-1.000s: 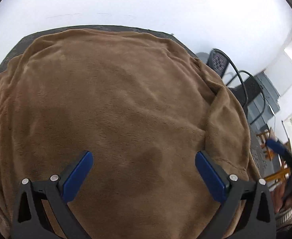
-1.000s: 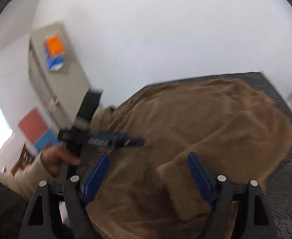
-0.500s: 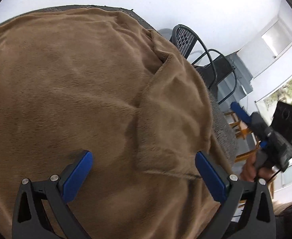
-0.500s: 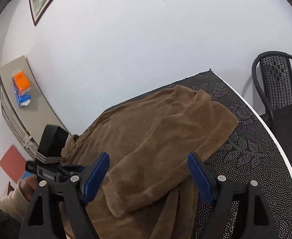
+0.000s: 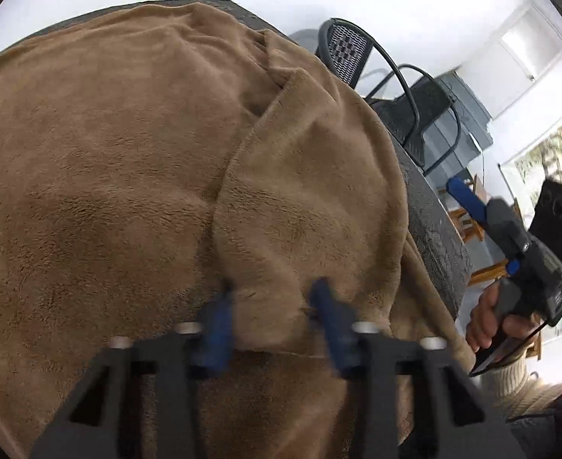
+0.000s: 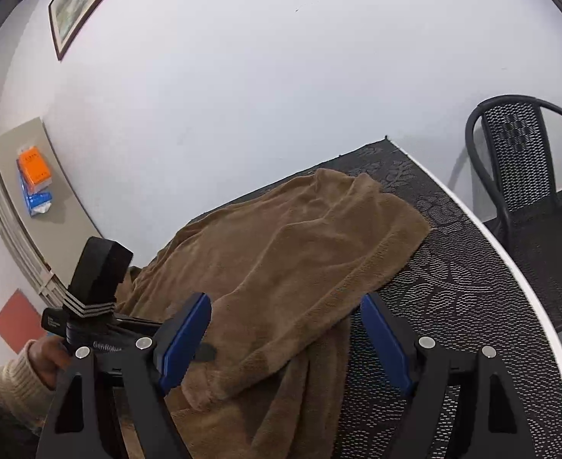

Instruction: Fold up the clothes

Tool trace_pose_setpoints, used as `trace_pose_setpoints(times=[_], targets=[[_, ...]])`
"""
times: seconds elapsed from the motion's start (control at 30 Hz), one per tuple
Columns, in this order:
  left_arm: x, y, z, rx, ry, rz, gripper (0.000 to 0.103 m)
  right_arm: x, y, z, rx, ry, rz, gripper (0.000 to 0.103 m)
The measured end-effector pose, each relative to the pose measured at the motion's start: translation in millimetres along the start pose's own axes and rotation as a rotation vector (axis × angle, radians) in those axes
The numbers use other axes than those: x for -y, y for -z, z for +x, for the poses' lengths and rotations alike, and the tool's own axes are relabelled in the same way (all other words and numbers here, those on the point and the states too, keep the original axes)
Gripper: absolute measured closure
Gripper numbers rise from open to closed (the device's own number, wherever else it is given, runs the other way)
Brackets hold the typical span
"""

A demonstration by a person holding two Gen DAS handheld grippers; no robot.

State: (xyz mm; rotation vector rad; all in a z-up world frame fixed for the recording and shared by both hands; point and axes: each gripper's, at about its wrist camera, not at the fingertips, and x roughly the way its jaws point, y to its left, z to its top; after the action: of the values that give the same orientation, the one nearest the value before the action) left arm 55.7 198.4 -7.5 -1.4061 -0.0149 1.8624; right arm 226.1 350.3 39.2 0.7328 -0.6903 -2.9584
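Item: brown fleece garment (image 5: 135, 176); our left gripper (image 5: 273, 306) closing (fabric between jaws), right gripper (image 6: 285, 329) released.

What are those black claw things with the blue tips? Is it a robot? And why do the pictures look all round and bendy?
It's not a robot. A person holds a grabbing tool in each hand, and each tool has a tiny camera looking along its two fingers. That kind of lens bends the picture.

One picture comes from the left gripper. Its blue-padded jaws are closing, with a fold of the fluffy brown garment between them. At the side you see the other tool in the person's right hand.

The other picture comes from the right gripper. Its jaws stand wide open above the garment and hold nothing.

The garment lies spread on a dark patterned tabletop with a white edge. A black metal mesh chair stands beside it.
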Motion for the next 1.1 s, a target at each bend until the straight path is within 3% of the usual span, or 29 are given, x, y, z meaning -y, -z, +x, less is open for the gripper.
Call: trace_pose_setpoints(times=[0.03,0.13,0.3,0.37,0.43,0.6,0.77,0.93,1.1], targets=[[-2.2,-1.0,-3.7,0.011,0.008,-0.011,0.086,1.3,0.1,-0.3,0.001,0.006,0.000,0.020],[-3.9,-7.7,-20.5,0.065,0.012,-0.008,0.088,3.8,-1.0,-0.3,-0.001,0.020,-0.001,0.020],[-12.2,-36.2,-73.9,0.226,-0.020,0.005,0.088,2.7,-8.2,0.5,-0.002,0.054,-0.031,0.020],[-26.0,-50.0,-103.6,0.308,-0.052,-0.006,0.088,1.3,-11.8,0.4,-0.001,0.069,-0.048,0.020],[-42.6,-59.9,-130.2,0.348,-0.038,0.036,0.088,-0.3,-15.1,1.4,-0.003,0.082,-0.064,0.020],[-99.6,-75.9,-193.4,0.475,-0.140,-0.028,0.088,-5.8,-22.6,11.6,-0.026,0.108,-0.104,0.020],[-163.1,-62.0,-203.7,0.469,-0.231,-0.115,0.088,-14.8,-32.3,32.3,-0.069,0.150,-0.183,0.020],[-221.1,-52.3,-169.9,0.383,-0.323,-0.221,0.088,-29.2,-47.7,67.7,-0.135,0.204,-0.329,0.020],[-253.1,-47.7,-137.1,0.333,-0.321,-0.283,0.087,-35.9,-63.4,117.7,-0.202,0.251,-0.454,0.020]])
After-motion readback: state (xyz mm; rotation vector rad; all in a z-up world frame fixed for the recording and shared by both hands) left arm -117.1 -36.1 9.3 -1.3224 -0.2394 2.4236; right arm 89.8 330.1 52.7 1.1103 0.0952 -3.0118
